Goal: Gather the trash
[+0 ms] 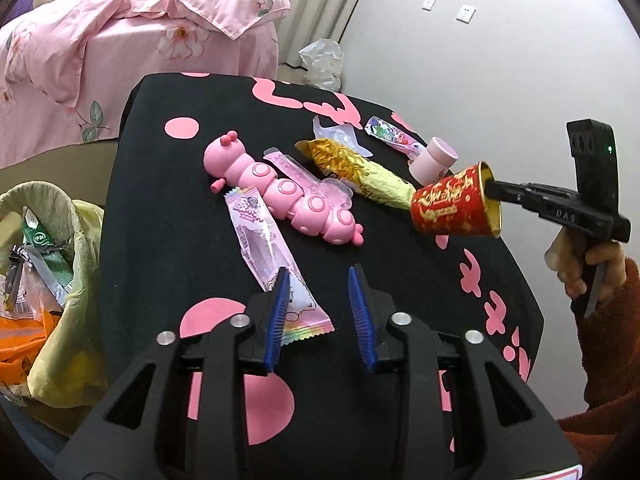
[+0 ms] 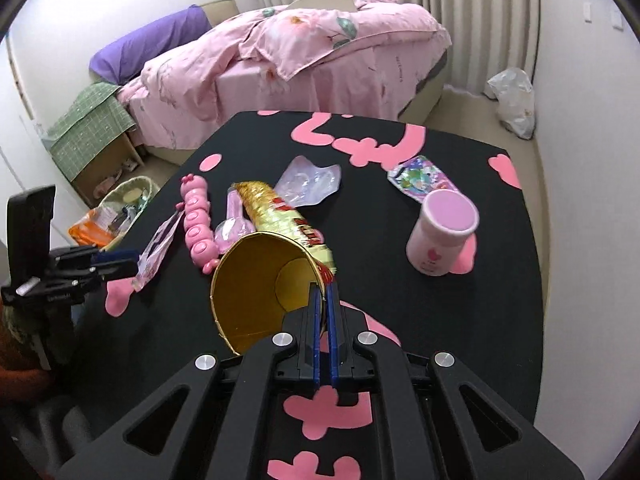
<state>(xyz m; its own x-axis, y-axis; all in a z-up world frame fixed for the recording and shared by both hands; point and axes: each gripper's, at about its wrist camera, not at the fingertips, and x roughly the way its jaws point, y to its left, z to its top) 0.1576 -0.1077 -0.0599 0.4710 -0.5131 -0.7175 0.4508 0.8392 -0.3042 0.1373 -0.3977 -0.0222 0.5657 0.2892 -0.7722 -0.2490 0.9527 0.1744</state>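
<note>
In my right wrist view the right gripper [image 2: 324, 292] sits at lower centre, its blue pads pinched tight on the rim of the red paper cup [image 2: 260, 280], whose gold inside gapes toward the lens. My left view shows the same grip from the side: the red paper cup [image 1: 456, 204] at centre right, lifted and tipped on its side, with the black fingers reaching into its mouth.

My left gripper [image 1: 320, 300] is at lower centre of its own frame, its blue pads parted and nothing pressed between them. The left pad overlaps the lower end of a pink candy wrapper [image 1: 272, 264] lying flat on the black tablecloth [image 1: 160, 200] (I cannot tell whether it touches).

Above that wrapper, mid-frame, lies a pink caterpillar toy [image 1: 280, 188], with a yellow snack bag [image 1: 360, 172] to its right, its tip just beside the cup. Further up and right are a shiny foil packet [image 1: 394, 136] and a pink jar [image 1: 434, 160]; the jar stands upright in the right view, well apart from the cup.

At the left edge of my left view a trash bin [image 1: 80, 240] lined with a yellowish bag stands beside the table, wrappers already inside. A pink bed [image 1: 140, 40] fills the upper left.
</note>
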